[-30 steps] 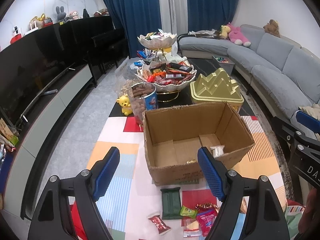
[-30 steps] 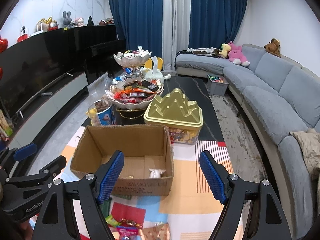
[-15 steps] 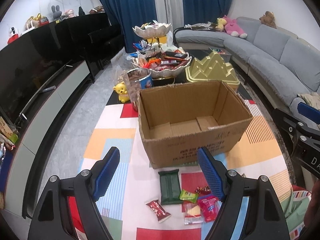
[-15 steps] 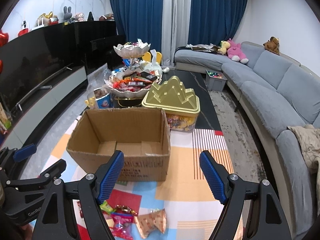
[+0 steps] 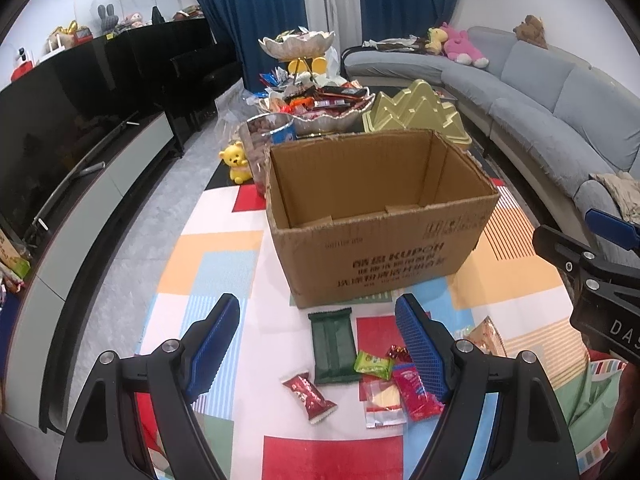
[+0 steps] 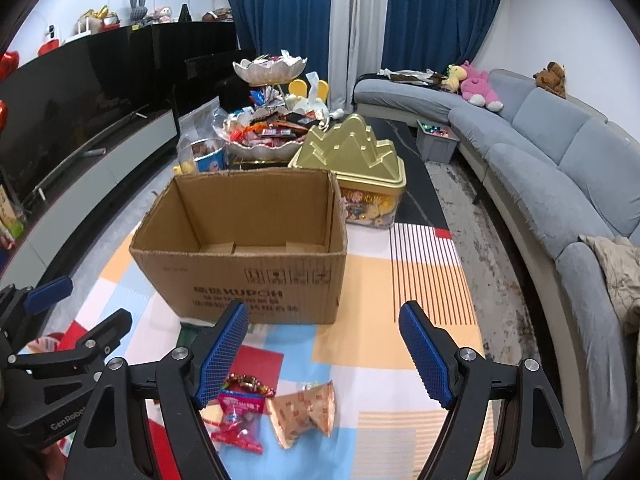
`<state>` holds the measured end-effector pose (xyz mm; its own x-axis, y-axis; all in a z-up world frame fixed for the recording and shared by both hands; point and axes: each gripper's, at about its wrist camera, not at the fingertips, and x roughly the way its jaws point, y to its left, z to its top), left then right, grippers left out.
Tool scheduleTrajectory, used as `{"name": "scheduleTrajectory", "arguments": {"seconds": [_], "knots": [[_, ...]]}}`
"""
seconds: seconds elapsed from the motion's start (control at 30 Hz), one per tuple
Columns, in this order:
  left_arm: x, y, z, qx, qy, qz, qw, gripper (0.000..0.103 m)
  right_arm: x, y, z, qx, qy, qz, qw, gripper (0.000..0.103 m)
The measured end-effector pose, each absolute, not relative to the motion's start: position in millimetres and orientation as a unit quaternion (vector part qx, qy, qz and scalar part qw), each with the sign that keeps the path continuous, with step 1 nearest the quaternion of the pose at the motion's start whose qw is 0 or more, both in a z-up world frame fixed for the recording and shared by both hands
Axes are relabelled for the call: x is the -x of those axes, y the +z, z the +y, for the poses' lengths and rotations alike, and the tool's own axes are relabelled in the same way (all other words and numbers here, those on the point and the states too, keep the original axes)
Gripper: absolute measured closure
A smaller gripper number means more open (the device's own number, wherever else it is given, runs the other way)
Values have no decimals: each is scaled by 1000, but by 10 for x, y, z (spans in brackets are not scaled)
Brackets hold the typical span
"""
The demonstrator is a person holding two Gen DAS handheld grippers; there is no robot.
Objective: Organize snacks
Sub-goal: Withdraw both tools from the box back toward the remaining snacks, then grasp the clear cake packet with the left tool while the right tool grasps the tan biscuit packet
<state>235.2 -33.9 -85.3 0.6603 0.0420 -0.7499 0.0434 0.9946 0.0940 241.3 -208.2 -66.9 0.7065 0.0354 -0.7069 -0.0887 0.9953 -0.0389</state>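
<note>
An open cardboard box [image 5: 380, 216] stands on a colourful mat [image 5: 216, 268]; it also shows in the right wrist view [image 6: 244, 248]. Loose snacks lie in front of it: a dark green packet [image 5: 333, 344], a small green one [image 5: 373, 364], a red candy [image 5: 309, 397], a clear packet [image 5: 382, 398] and a pink packet [image 5: 414, 392]. The right wrist view shows the pink packet [image 6: 238, 416] and a tan patterned bag [image 6: 306, 412]. My left gripper [image 5: 318, 348] is open above the snacks. My right gripper [image 6: 324, 356] is open above the mat, right of the tan bag.
Behind the box are a tiered snack stand [image 5: 316, 100], a gold mountain-shaped tin [image 6: 356, 164], a snack canister [image 5: 268, 140] and a yellow bear toy [image 5: 237, 162]. A TV unit [image 5: 80, 184] runs along the left, a grey sofa [image 6: 560, 168] along the right.
Both grippers have drawn back and lowered from over the box. The box interior has dropped out of view, and the snacks in front have come closer.
</note>
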Motion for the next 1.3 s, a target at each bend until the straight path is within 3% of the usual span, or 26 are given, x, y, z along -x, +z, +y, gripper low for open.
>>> {"name": "scheduleTrajectory", "arguments": {"seconds": [1.3], "knots": [[-1940,-1684,-465,-55,-55,456,887,23,-2041,-1380,-2077,66,39,430,899,24]]}}
